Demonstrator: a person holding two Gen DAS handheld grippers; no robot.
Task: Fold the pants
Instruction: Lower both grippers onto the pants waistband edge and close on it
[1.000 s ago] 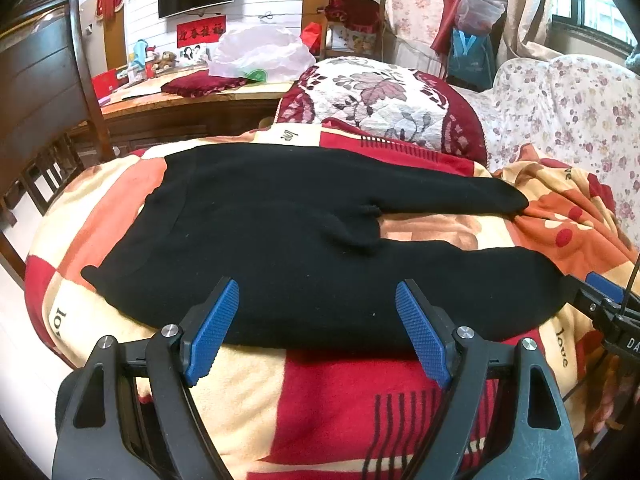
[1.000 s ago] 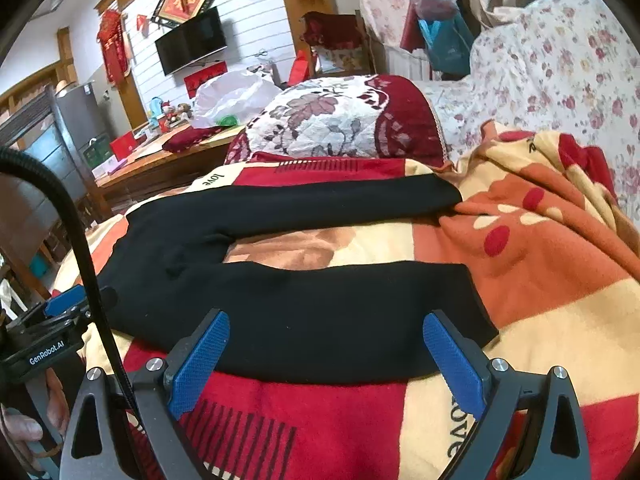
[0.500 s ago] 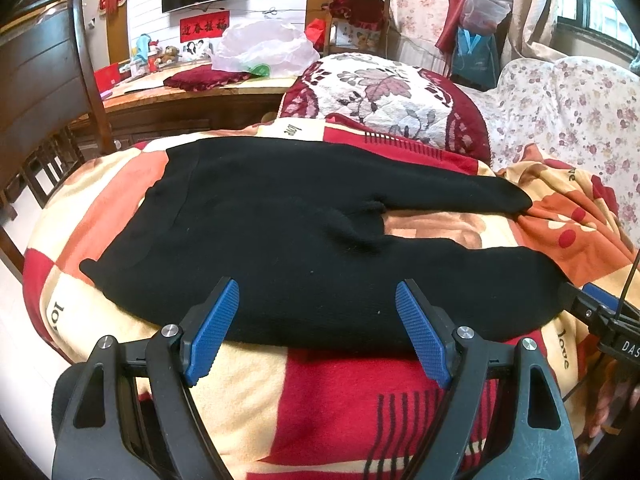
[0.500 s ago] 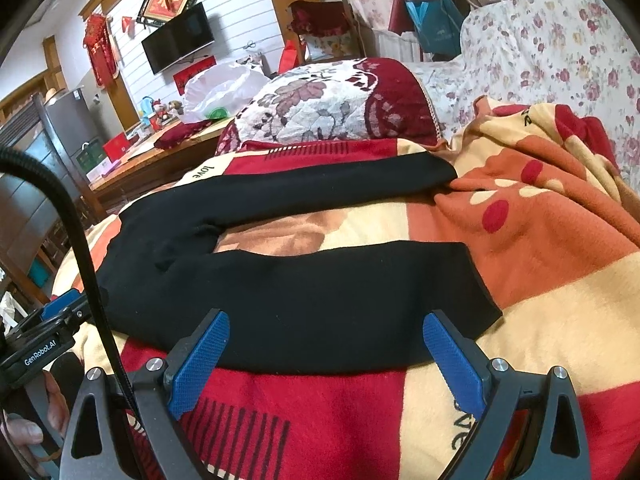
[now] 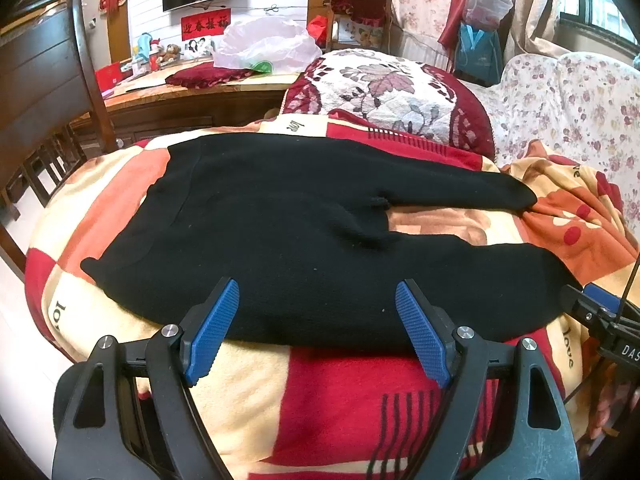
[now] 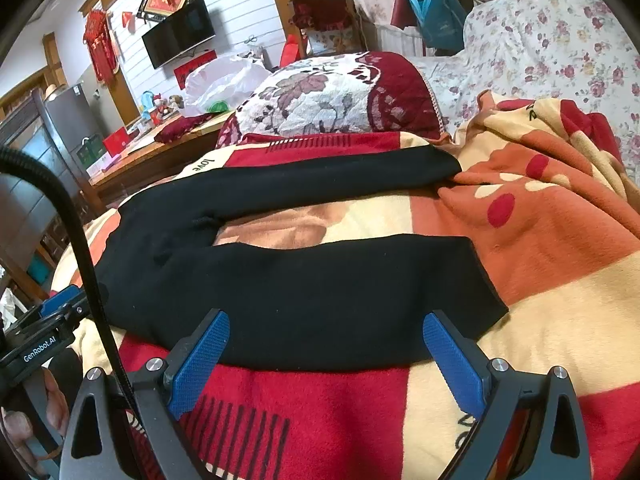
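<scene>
Black pants (image 5: 280,240) lay spread flat on a red, cream and orange blanket (image 5: 340,408), waistband toward the left of the left wrist view and both legs running to the right, separated by a strip of bare blanket. The left gripper (image 5: 318,328) hovered at the near edge of the pants below the seat, its blue-padded jaws set wide apart and empty; whether the pads touched the fabric could not be told. The right gripper (image 6: 326,356) hovered likewise at the near edge of the nearer leg close to its cuff, jaws wide and holding nothing.

Each gripper's body was cut off by the lower frame edge. In the left wrist view only the tip of the right gripper showed at the right margin, with lettering cut short. In the right wrist view part of the left gripper (image 6: 44,332) appeared at the left margin, partly crossed by a black cable (image 6: 92,280). The far cuff met a bunched fold of blanket, its end hard to make out.

A quilted floral cushion (image 5: 392,96) stood behind the blanket. On the wooden table (image 5: 160,96) lay a white plastic bag (image 5: 268,48) with something green at its base, not identifiable. A blue bag (image 5: 478,56) hung farther back, contents hidden.
</scene>
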